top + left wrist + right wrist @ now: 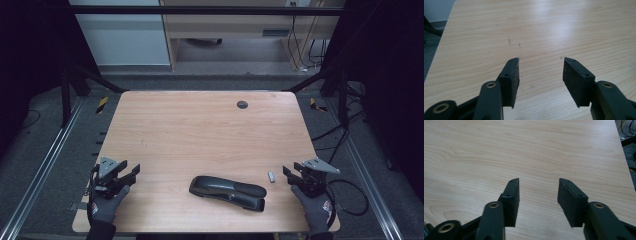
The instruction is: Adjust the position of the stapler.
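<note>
From the high view I see the wooden worktop with one main item on it: a black stapler. It lies flat near the front edge, slightly right of centre, its long axis running left to right with the right end angled a little toward me. Just beside its right end, and apart from it, lies a small light grey block, too small for me to identify. A dark round grommet sits in the worktop near the far edge.

My left tool is at the front left corner of the worktop, held in a gloved hand that enters from the bottom of the view. It is well apart from the stapler. In the left gripper view the left tool has its jaws standing wide, with bare wood grain visible between the pads. Nothing is gripped or touched.

My right tool is at the front right edge, also held in a gloved hand. It is near the right end of the stapler and near the grey block, touching neither. In the right gripper view the right tool is likewise spread wide, and the pads have bare worktop between them.

Each tool carries a grey three-cornered plate on top, visible in the high view. Both tools point away from me across the worktop, and the stapler lies between the two hands.
</note>
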`<control>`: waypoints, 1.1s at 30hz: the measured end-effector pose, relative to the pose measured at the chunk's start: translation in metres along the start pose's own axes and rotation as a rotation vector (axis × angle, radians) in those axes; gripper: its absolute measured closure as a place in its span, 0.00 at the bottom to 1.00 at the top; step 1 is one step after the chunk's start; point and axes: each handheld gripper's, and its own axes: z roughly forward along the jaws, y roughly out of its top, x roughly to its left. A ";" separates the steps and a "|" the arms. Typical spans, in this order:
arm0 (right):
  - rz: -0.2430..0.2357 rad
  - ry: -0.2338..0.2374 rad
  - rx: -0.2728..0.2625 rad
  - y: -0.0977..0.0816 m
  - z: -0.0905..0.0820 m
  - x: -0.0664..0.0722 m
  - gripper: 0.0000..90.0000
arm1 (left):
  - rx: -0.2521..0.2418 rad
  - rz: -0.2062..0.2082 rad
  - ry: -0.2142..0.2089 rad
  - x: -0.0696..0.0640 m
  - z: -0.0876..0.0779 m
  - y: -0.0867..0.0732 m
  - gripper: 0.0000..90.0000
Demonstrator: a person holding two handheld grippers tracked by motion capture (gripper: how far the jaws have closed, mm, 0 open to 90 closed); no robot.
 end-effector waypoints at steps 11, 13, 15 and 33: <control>-0.024 0.014 0.023 0.001 -0.002 0.009 0.81 | -0.037 -0.004 -0.047 -0.011 -0.009 0.006 0.58; -0.030 0.017 0.027 0.001 -0.002 0.012 0.85 | -0.047 -0.007 -0.055 -0.014 -0.012 0.008 0.61; -0.022 0.029 0.033 0.001 -0.004 0.015 0.87 | -0.051 0.006 -0.058 -0.019 -0.015 0.011 0.65; -0.038 0.058 0.051 -0.001 -0.011 0.021 1.00 | -0.061 0.059 -0.086 -0.039 -0.019 0.022 1.00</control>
